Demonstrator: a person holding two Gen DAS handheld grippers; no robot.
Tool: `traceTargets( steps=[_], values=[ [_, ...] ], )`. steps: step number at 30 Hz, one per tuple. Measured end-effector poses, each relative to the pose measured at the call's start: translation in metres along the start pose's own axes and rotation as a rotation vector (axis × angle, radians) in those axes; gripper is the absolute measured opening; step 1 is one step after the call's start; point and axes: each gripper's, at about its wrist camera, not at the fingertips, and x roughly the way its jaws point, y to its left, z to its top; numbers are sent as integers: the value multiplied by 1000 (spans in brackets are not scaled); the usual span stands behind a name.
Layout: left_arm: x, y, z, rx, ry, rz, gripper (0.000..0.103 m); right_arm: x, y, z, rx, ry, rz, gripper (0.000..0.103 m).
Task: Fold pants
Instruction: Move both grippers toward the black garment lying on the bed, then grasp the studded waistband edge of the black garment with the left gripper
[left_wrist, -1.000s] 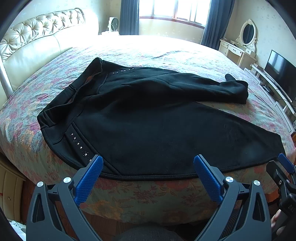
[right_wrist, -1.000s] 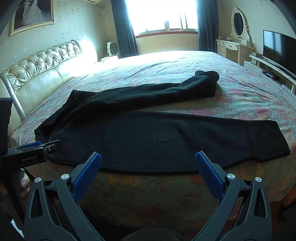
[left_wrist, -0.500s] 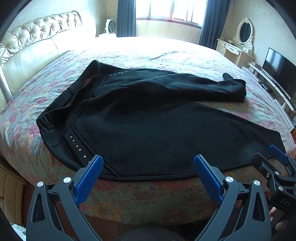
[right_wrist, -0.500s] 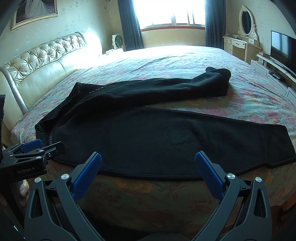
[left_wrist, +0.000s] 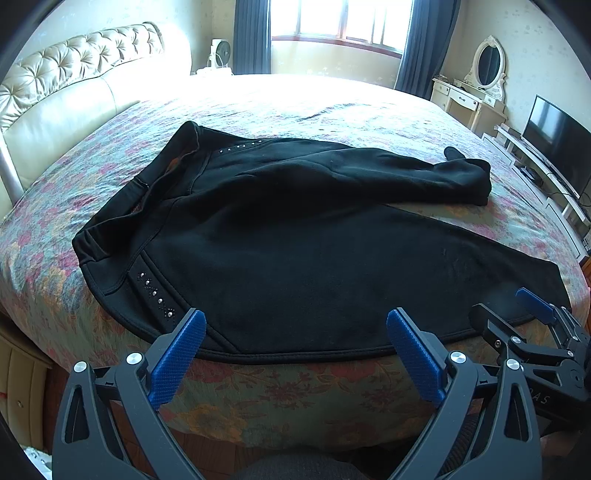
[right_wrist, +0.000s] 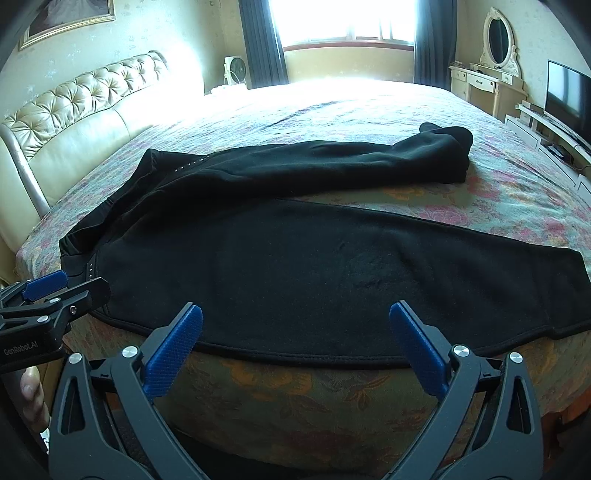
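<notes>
Both grippers gape wide, holding nothing: left gripper (left_wrist: 295, 354), right gripper (right_wrist: 295, 350). Black pants (left_wrist: 314, 251) lie spread on the bed (left_wrist: 295, 391) just ahead of both, hem near the fingertips, untouched.

Black pants (left_wrist: 295, 236) lie spread on the bed, legs apart.

The black fleece pants (left_wrist: 295, 254) lie on the floral-quilted bed (left_wrist: 280, 107), waistband toward 9 o'clock, one leg running to 3 o'clock along the near edge, the other behind it toward 2 o'clock. The tufted cream leather headboard (left_wrist: 74, 92) stands at 10 o'clock, the flat black television (left_wrist: 557, 147) at 2 o'clock.
</notes>
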Motion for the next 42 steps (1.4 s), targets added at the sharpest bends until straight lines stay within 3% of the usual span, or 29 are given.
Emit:
traceTargets(
  steps=[21,31,42],
  values=[
    [9,-4,-3,49,46,67,98,16,-1,-2,14,22,31,101],
    [12,-6,-4,57,52,64,98,21,-3,3,22,33,34,101],
    [28,16,20,55,55,77,98,36,-12,15,10,49,28,101]
  ],
)
